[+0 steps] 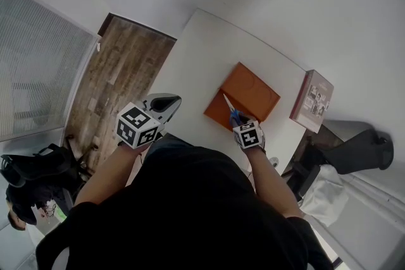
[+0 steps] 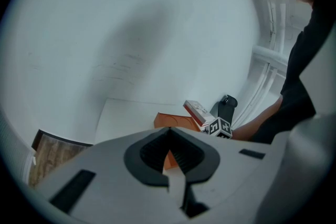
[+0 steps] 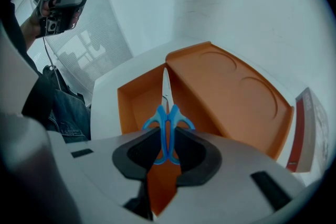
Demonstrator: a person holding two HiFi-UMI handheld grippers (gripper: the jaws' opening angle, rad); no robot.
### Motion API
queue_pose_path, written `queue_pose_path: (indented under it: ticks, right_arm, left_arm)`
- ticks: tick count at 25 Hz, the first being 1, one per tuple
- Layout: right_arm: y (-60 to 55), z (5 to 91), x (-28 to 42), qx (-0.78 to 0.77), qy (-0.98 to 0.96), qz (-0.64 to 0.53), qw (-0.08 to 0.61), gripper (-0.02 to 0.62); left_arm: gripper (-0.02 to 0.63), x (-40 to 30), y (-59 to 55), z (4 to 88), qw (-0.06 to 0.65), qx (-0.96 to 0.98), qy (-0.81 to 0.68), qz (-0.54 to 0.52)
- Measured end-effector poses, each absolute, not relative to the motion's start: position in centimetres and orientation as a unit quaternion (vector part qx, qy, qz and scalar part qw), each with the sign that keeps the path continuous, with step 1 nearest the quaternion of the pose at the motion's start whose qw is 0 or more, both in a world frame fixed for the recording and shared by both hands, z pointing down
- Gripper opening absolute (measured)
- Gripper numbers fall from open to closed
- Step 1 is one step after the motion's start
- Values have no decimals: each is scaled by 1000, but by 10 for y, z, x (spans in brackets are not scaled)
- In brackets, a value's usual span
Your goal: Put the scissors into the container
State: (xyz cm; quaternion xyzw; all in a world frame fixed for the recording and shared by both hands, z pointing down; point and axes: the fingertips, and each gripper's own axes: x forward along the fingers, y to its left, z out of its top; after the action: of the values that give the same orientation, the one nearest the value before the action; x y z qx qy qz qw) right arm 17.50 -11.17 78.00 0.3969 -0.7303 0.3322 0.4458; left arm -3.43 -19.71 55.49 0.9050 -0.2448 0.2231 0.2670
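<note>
An orange container (image 1: pixel 250 93) lies on the white table (image 1: pixel 190 66). Its narrow open compartment (image 3: pixel 137 105) is on the left, beside a lid part with round dents (image 3: pixel 231 89). Blue-handled scissors (image 1: pixel 230 109) are held by their handles (image 3: pixel 167 123) in my right gripper (image 3: pixel 167 148), which is shut on them. The blades point forward over the open compartment. My left gripper (image 1: pixel 162 103) hangs by the table's near left edge, away from the container. Its jaws (image 2: pixel 169 159) are shut with nothing in them. The container's edge (image 2: pixel 170 121) shows beyond them.
A red and white book (image 1: pixel 312 100) lies at the table's right edge, beside the container. Wooden floor (image 1: pixel 120 76) runs along the table's left. A black bag (image 1: pixel 28 171) sits lower left and a dark chair (image 1: pixel 361 152) stands to the right.
</note>
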Motion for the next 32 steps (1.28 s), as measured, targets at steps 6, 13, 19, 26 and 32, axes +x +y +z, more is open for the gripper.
queue_pose_path:
  ticks: [6,13,19,26,32]
  right_arm:
    - [-115,791,172,388,-721,340,463,83]
    - [-117,801,171,377,-710,348,482,83]
    - [-119,806,170,366,-706,349,496,83]
    - [-116,811,170,364,-703,350,501,83]
    - [-117,812,173,364,-698,346,510,83]
  left_arm:
    - [8,-39,-202,561,276,901,-245,229]
    - [8,-40,-206,567,284,897,-245,234]
    - [8,-37,-207,570,288,896,-242,238]
    - [8,-36,-206,571,290,894,-242,241]
    - [8,-35,-203,572,292,893,-241,243]
